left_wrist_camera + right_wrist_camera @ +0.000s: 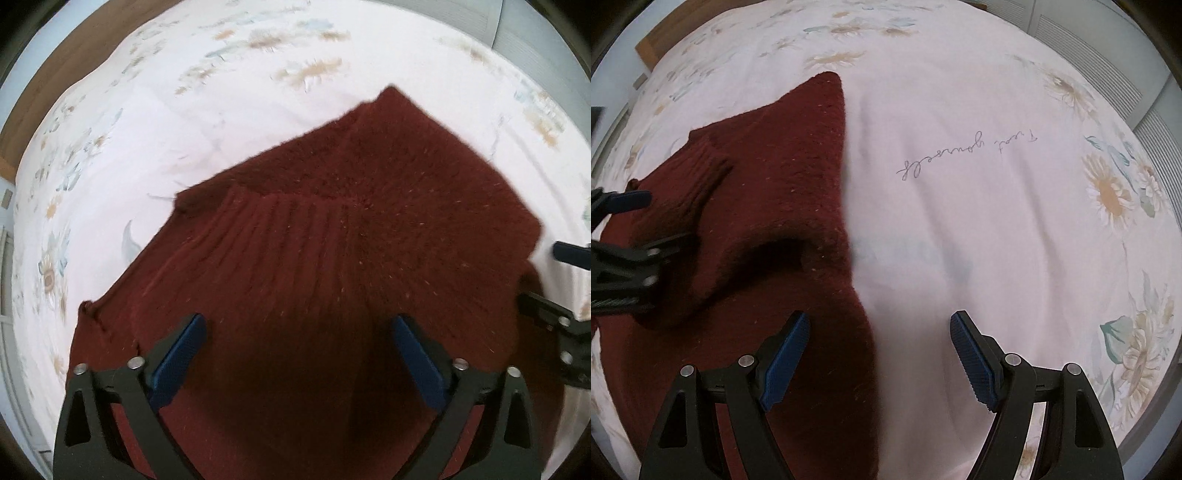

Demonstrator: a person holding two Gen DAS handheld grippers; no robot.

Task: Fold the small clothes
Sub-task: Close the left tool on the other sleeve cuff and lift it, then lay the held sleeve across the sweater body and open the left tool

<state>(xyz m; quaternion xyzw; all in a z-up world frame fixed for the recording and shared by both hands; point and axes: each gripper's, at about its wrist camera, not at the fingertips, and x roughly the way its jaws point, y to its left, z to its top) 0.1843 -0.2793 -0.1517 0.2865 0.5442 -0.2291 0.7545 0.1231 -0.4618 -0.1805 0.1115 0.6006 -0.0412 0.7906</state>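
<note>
A bed [960,110] fills both views, covered with a pale pink sheet [184,147] printed with faded sunflowers around its edges and a line of cursive handwriting [967,157] near the middle, seen upside down from the right wrist. A strip of wooden frame [55,66] shows past the far left corner of the bed. On the sheet lies a dark red knitted sweater [351,240], spread mostly flat; its knit is ribbed in one stretch and fuzzy with small light flecks elsewhere, and one part is folded over another so that a raised, rounded edge crosses it. In the right wrist view its straight side edge [846,184] runs down the picture, with bare sheet to the right of it. The left gripper [297,350] points steeply down over the sweater with its blue-padded jaws spread wide and nothing between them but the cloth below; whether the pads touch the knit cannot be told. The right gripper [879,350] also points down, jaws well apart and holding nothing, straddling the sweater's side edge: one pad over the red knit, the other over the pink sheet.
</note>
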